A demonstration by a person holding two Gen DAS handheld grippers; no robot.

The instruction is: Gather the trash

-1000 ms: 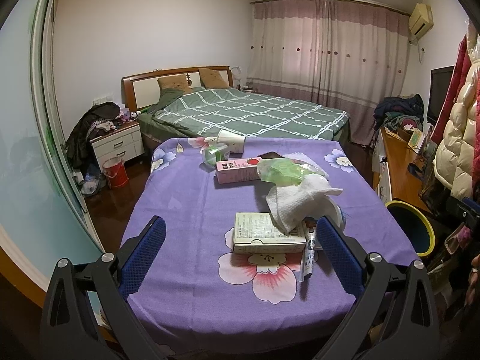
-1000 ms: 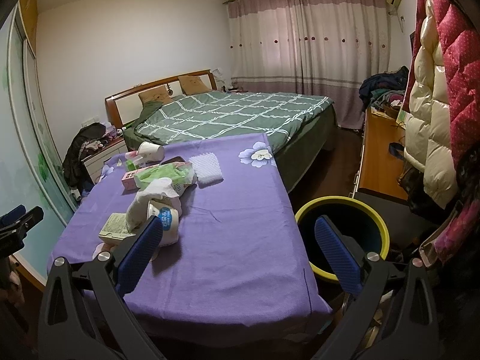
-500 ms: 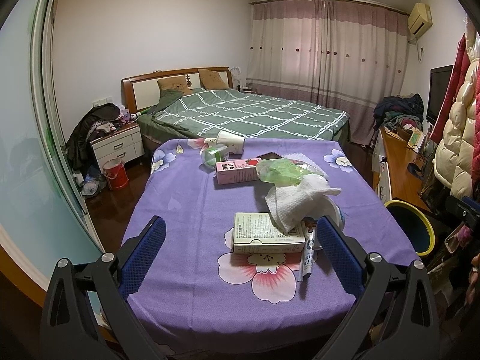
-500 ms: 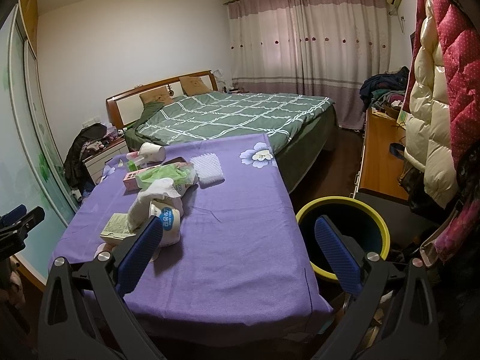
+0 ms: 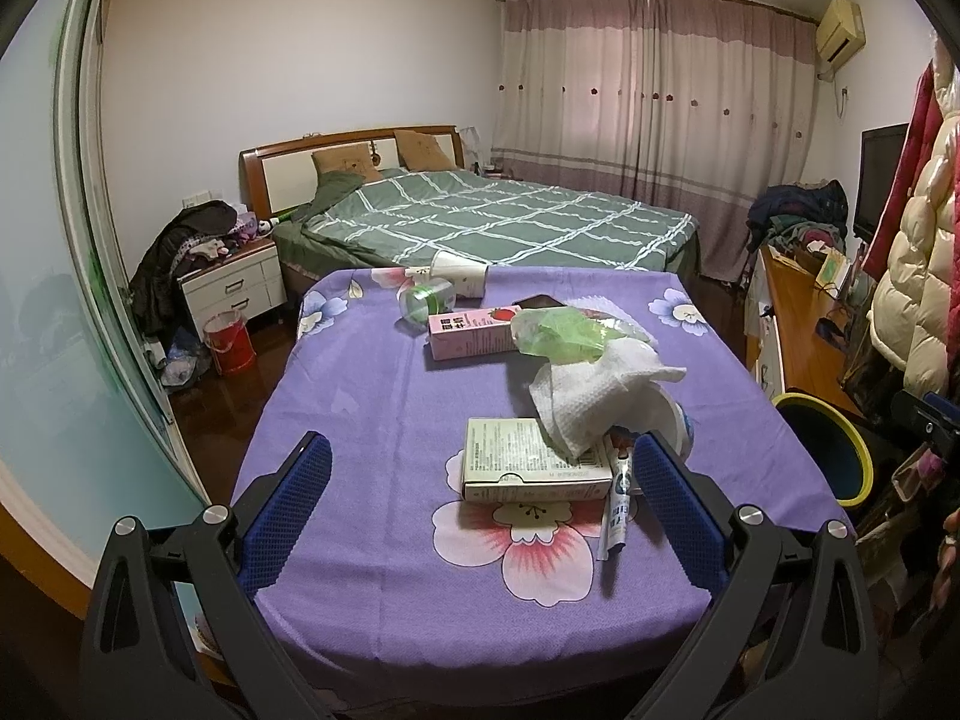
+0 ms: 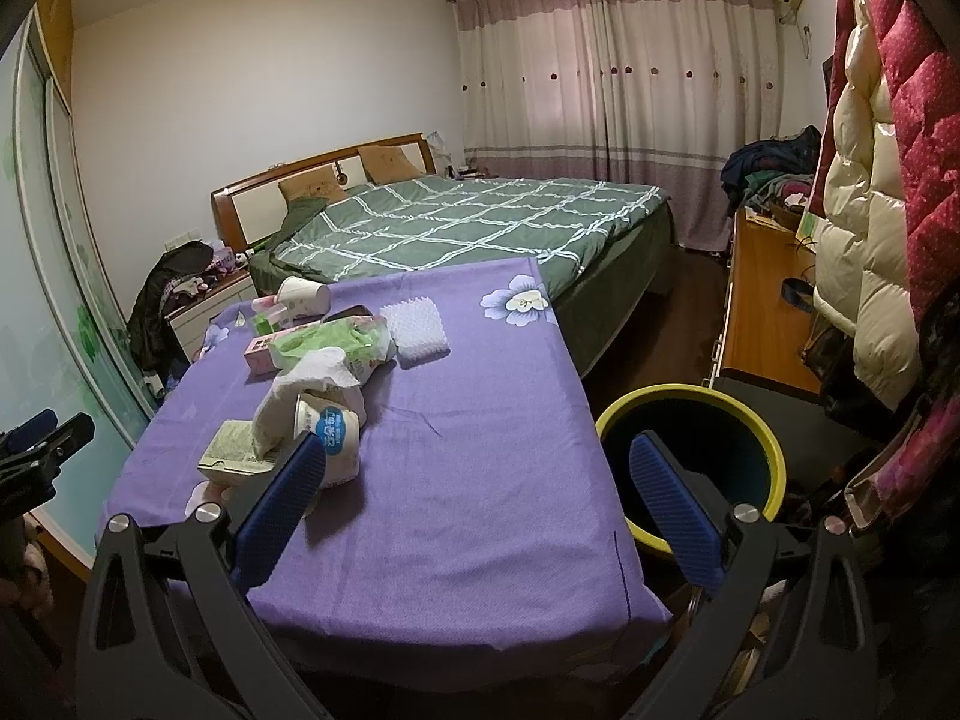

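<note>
Left tongs [image 5: 480,507] spread wide, nothing between them; right tongs [image 6: 474,492] just as wide and bare. Nearest the left tongs on the purple flowered desk [image 5: 360,396] lies a flat pale-green cardboard box [image 5: 531,461]: light and stiff, I'd say, best pinched across its short sides. Touching its far corner, a crumpled white paper towel [image 5: 591,387], soft, grab any fold. Beyond the box, a pink carton [image 5: 474,333] and a tipped paper cup [image 5: 459,272]. Right of the desk waits the yellow-rimmed bin [image 6: 690,468].
</note>
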